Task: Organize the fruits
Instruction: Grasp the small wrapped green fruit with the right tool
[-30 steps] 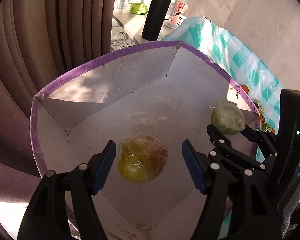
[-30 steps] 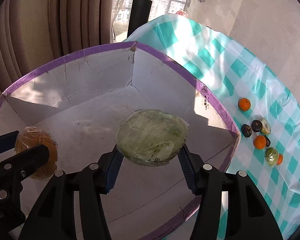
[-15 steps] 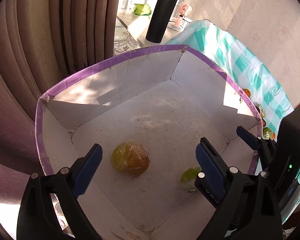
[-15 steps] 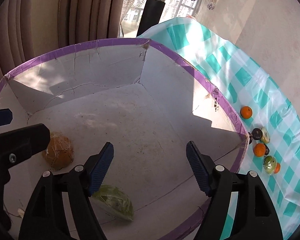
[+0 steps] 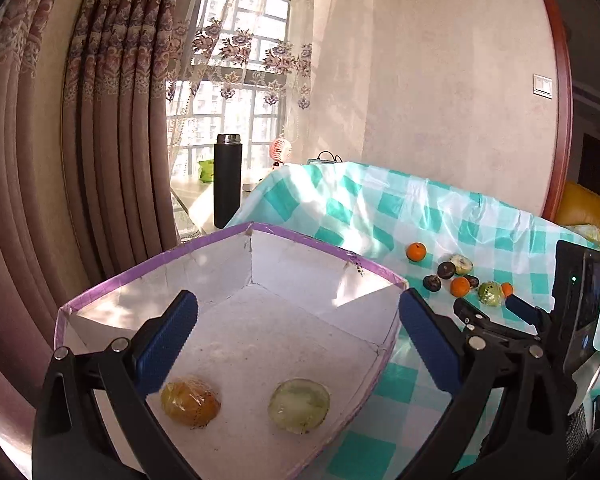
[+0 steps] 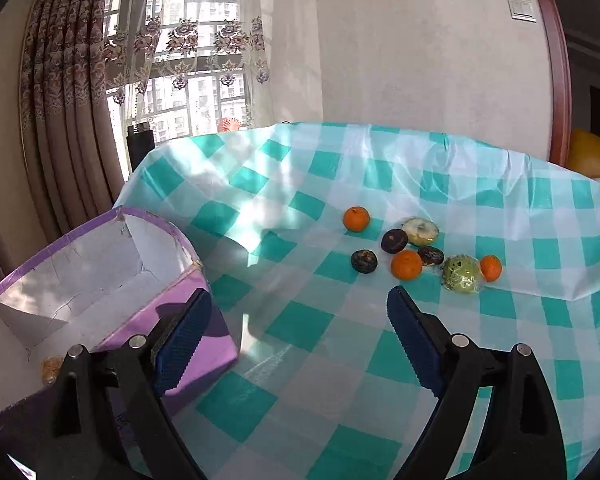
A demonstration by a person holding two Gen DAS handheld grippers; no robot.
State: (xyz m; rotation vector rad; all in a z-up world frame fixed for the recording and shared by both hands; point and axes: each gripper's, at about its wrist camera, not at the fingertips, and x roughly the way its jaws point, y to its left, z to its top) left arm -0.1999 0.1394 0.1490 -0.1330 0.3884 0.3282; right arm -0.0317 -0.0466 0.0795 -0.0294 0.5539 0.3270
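Observation:
A purple-rimmed cardboard box (image 5: pixel 300 240) stands at the table's left edge; it also shows in the right wrist view (image 6: pixel 80 236). Inside lie a wrapped orange-yellow fruit (image 5: pixel 190 402) and a wrapped green fruit (image 5: pixel 299 406). My left gripper (image 5: pixel 296 344) is open and empty above the box. My right gripper (image 6: pixel 296 336) is open and empty over the tablecloth, right of the box. Several loose fruits lie on the cloth: oranges (image 6: pixel 356 218), dark fruits (image 6: pixel 364 261) and a wrapped green fruit (image 6: pixel 462 273).
A teal-and-white checked cloth (image 6: pixel 340 184) covers the table. A black flask (image 5: pixel 227 180) stands behind the box by the window. Curtains (image 5: pixel 100 120) hang at the left. The right gripper's body (image 5: pixel 576 320) shows at the right of the left wrist view.
The right gripper let go of the green wrapped fruit, which now lies in the box. Both open grippers have pulled up and back from the box; the right one swung toward the tablecloth.

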